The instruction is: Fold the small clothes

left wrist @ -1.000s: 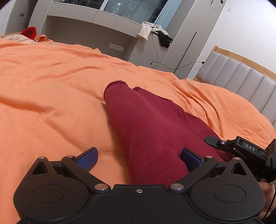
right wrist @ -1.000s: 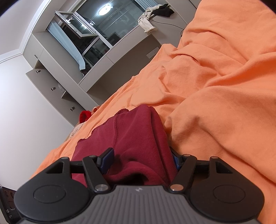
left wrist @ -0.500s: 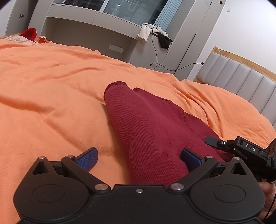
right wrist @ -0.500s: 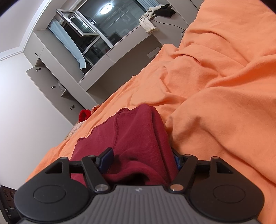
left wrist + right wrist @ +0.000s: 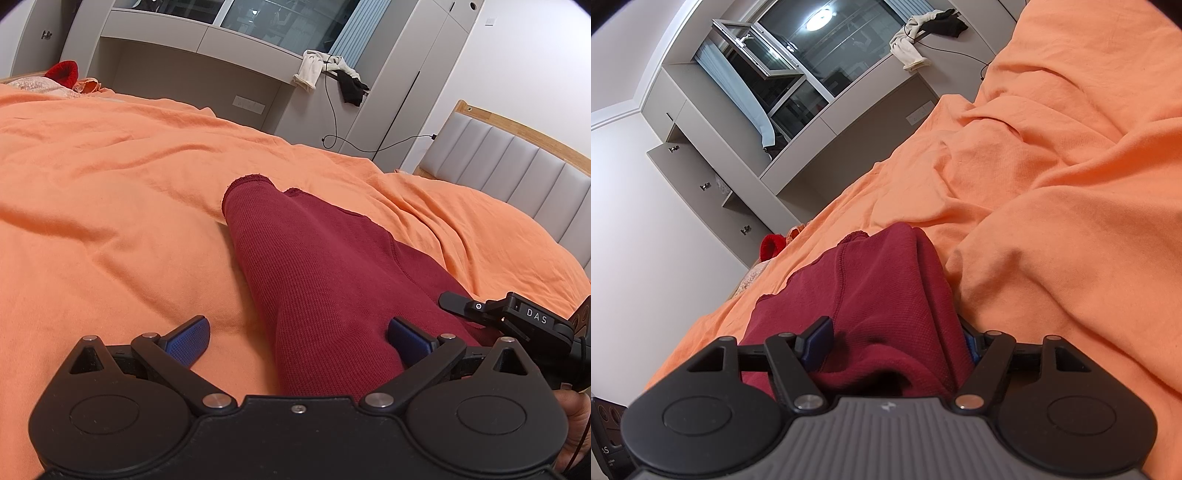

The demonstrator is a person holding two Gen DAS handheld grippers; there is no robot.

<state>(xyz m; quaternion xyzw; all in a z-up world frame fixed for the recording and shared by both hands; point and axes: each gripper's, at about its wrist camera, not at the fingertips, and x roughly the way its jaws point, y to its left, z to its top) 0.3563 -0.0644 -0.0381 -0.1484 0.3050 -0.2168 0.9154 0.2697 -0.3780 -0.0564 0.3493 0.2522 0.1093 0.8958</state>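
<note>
Change since a second ago: nothing to speak of; both grippers and the cloth lie as they did.
Garment: dark red knit garment [image 5: 317, 280] lies on the orange bedcover [image 5: 110, 229], already doubled into a long narrow strip running away from both cameras.
Left gripper [image 5: 297, 341]: jaws spread wide, the near end of the strip between them; one blue pad rests against the cloth's edge, the other stands clear over the bedcover, so nothing is clamped.
Right gripper [image 5: 897, 341]: jaws stand fairly wide with a bunched hump of the garment [image 5: 879, 295] filling the gap; whether the pads press on it I cannot tell.
Risk: closing now could catch the bedcover along with the garment, since it swells up right beside the right gripper's far pad.
Second risk: a one-sided grasp could drag the strip askew and undo the fold.
</note>
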